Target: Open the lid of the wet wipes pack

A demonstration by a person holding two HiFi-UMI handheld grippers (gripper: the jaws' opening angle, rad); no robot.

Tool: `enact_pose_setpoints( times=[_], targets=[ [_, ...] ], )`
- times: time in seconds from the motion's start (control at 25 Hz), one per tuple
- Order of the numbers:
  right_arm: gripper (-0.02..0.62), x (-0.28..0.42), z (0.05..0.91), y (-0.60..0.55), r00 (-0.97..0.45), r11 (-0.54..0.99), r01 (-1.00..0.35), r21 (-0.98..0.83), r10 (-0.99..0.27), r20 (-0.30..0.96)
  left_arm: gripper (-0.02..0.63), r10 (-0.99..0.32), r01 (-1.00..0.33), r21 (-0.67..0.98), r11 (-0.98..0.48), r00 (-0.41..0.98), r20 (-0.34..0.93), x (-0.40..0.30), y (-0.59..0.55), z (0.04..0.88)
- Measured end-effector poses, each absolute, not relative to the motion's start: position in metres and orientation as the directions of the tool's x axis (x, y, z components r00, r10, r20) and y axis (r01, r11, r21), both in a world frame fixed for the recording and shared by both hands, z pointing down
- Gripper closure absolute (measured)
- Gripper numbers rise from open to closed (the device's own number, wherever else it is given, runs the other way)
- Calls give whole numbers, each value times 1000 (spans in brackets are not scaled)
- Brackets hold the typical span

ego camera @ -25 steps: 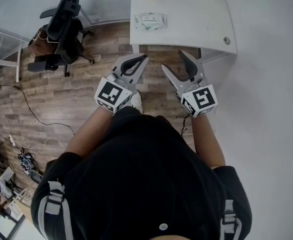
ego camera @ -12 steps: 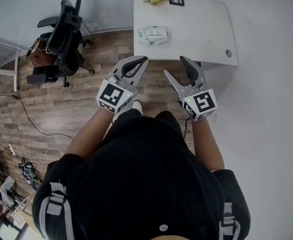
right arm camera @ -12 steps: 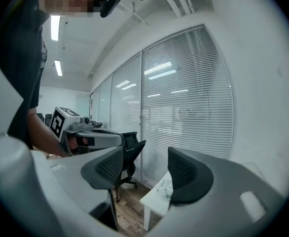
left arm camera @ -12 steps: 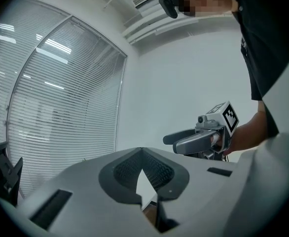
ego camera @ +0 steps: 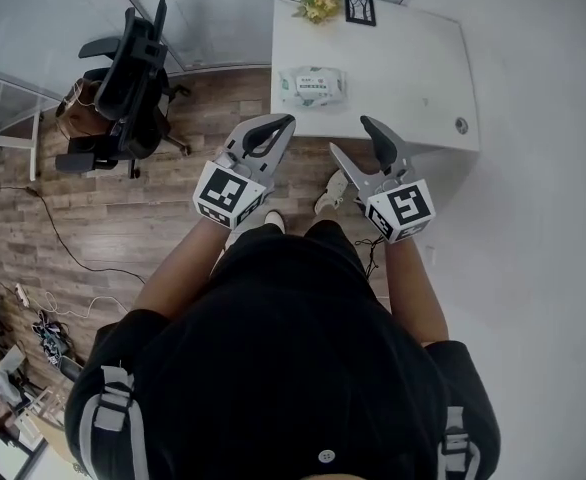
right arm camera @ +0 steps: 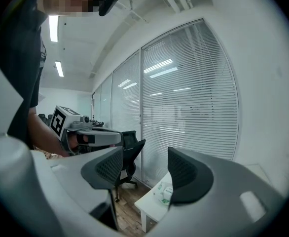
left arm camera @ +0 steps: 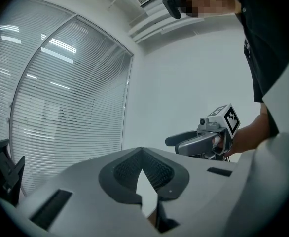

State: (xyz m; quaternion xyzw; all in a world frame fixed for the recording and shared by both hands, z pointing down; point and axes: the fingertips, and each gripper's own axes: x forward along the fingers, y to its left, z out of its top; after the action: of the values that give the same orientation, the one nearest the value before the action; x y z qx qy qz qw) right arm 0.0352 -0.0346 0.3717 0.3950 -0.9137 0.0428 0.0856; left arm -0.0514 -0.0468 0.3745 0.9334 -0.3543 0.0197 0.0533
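Observation:
The wet wipes pack (ego camera: 312, 85) lies flat on the white table (ego camera: 403, 58), near its front left edge, and also shows small and low in the right gripper view (right arm camera: 165, 194). In the head view both grippers are held in front of the person, short of the table. My left gripper (ego camera: 285, 121) is shut with nothing in it, its tips touching (left arm camera: 142, 151). My right gripper (ego camera: 352, 136) is open and empty, and the pack shows through the gap between its jaws (right arm camera: 145, 166). Neither gripper touches the pack.
A black office chair (ego camera: 133, 68) stands on the wood floor to the left of the table. Yellow flowers (ego camera: 318, 1) and a small framed picture (ego camera: 360, 8) sit at the table's far edge. A white wall runs along the right, and window blinds (right arm camera: 184, 93) are behind.
The table and pack have slid lower in the head view and sit closer to the grippers. The jaws are unchanged. A shoe has come into view below the grippers.

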Motion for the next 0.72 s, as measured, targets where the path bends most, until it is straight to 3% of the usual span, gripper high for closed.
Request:
enact_pose_setpoints(
  times=[0.4,0.72],
  targets=[
    [304,54,396,-119,-752,760,-647,-54,-626,205,603,-747,-755,73,-652,656,110,-37,-114,389],
    [309,67,447,-190,-819,841,-534,-79,-492,295,603,-802,-820,87,-565,571,177,-16,-177,421]
  ],
)
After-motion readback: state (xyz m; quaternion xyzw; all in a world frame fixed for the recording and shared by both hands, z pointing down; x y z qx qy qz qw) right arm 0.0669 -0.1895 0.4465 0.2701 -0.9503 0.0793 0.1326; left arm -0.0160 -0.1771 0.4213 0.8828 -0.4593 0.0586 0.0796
